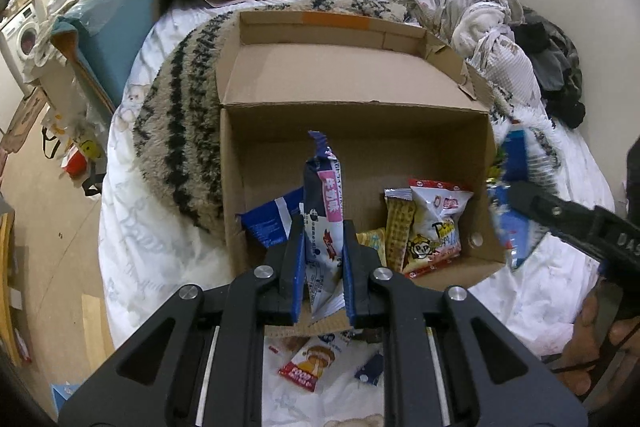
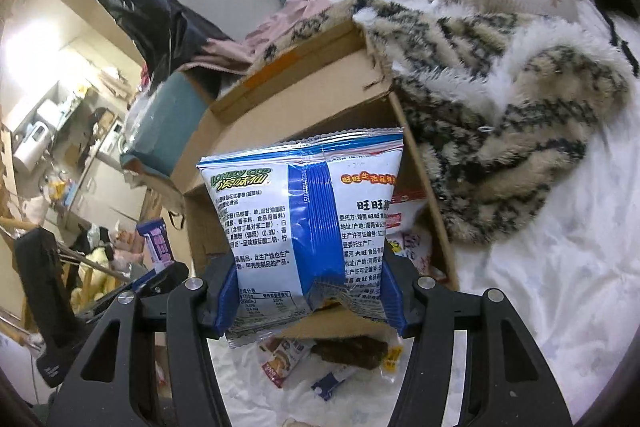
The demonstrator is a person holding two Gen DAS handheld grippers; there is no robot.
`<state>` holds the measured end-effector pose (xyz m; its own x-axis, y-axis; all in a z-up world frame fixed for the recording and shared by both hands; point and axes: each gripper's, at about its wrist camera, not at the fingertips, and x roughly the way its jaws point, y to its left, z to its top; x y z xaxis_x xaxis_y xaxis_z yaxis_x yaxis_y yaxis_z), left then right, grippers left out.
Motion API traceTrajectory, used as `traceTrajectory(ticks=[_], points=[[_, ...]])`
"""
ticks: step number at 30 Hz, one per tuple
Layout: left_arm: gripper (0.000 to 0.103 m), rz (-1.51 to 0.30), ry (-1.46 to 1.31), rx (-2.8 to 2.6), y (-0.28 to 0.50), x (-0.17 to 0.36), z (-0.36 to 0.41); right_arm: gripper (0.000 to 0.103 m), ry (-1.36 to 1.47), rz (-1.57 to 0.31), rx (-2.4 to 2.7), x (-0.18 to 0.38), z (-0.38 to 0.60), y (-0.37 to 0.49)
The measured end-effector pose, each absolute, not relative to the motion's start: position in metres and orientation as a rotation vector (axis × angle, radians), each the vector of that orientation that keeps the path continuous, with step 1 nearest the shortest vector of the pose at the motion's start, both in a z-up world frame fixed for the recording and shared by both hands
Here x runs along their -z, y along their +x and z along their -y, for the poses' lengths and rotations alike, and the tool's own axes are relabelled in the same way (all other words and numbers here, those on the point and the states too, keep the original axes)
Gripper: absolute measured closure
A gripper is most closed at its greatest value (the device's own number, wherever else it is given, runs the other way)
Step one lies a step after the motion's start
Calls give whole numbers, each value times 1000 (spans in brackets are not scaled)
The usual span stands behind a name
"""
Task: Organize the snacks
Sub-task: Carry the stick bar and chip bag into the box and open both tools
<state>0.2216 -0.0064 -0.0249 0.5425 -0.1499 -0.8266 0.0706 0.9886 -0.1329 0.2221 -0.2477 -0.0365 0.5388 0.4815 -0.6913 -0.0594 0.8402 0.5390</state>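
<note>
Both snacks hang just short of the cardboard box (image 1: 360,131) on the bed: the left gripper (image 1: 323,251) pinches an upright slim packet (image 1: 323,195), the right gripper (image 2: 310,291) clamps a wide blue-and-white bag (image 2: 304,211).

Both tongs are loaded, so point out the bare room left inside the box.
The brown cardboard box has bare floor along its far wall and centre, behind the dark blue packet. The near right corner is crowded: waffle-print packet, white cartoon chip bag.
</note>
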Motion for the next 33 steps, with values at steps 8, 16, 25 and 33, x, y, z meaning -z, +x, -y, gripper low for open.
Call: traceTrajectory(ticks=[8, 16, 25, 33], points=[[90, -1074, -109, 123, 233, 69, 1, 42, 499, -1049, -401, 76, 223, 242], [90, -1075, -79, 94, 234, 77, 4, 41, 428, -1078, -411, 87, 205, 246], [90, -1056, -80, 86, 234, 74, 3, 40, 388, -1080, -416, 86, 194, 251], [50, -1058, -74, 89, 232, 73, 4, 12, 407, -1059, -412, 85, 197, 250]])
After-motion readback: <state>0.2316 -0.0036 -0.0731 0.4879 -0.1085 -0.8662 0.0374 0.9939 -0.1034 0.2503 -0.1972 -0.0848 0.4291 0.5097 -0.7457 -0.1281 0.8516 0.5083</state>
